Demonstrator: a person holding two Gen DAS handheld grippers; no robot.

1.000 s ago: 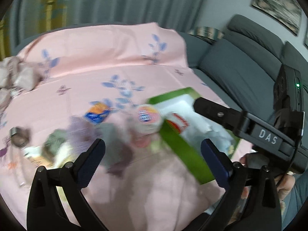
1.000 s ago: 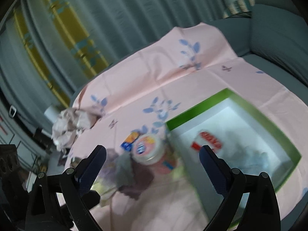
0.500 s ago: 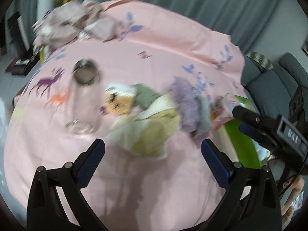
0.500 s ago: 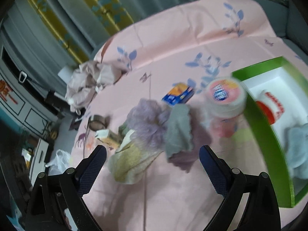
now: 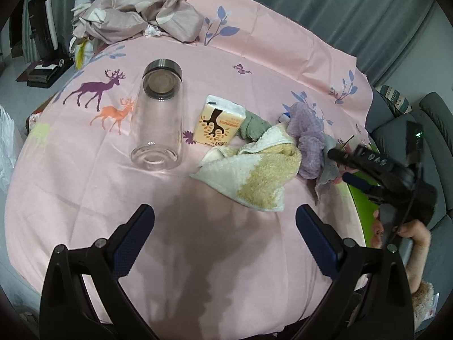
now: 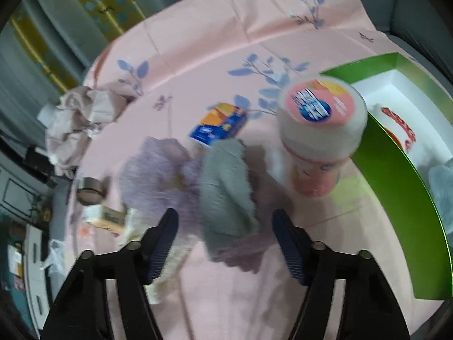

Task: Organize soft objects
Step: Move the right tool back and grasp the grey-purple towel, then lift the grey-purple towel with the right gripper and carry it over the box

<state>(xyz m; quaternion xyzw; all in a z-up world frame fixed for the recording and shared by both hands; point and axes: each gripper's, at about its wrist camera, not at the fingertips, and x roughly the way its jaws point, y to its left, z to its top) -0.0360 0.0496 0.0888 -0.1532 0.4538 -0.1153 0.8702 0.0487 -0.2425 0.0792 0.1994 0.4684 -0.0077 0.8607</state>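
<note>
A pile of soft cloths lies on the pink tablecloth: a white and yellow towel (image 5: 254, 175), a purple cloth (image 5: 308, 136), a grey-green cloth (image 6: 226, 187) and a small green cloth (image 5: 252, 126). My left gripper (image 5: 223, 232) is open and empty above the table in front of the towel. My right gripper (image 6: 225, 235) is open, its fingers on either side of the grey-green cloth, just short of it. It shows in the left wrist view (image 5: 348, 167) at the pile's right edge. A green box (image 6: 396, 175) with a grey cloth (image 6: 441, 187) inside stands at the right.
A glass jar (image 5: 158, 113) lies on its side at the left. A tissue pack (image 5: 219, 124) lies beside the towel. A pink-lidded tub (image 6: 320, 136) stands next to the box, a blue-orange packet (image 6: 218, 126) behind the cloths. Crumpled fabric (image 5: 136, 14) is at the far edge. A sofa (image 5: 424, 141) is at the right.
My left gripper has swung left from the box to the jar and towel. My right gripper has moved down and closer to the grey-green cloth.
</note>
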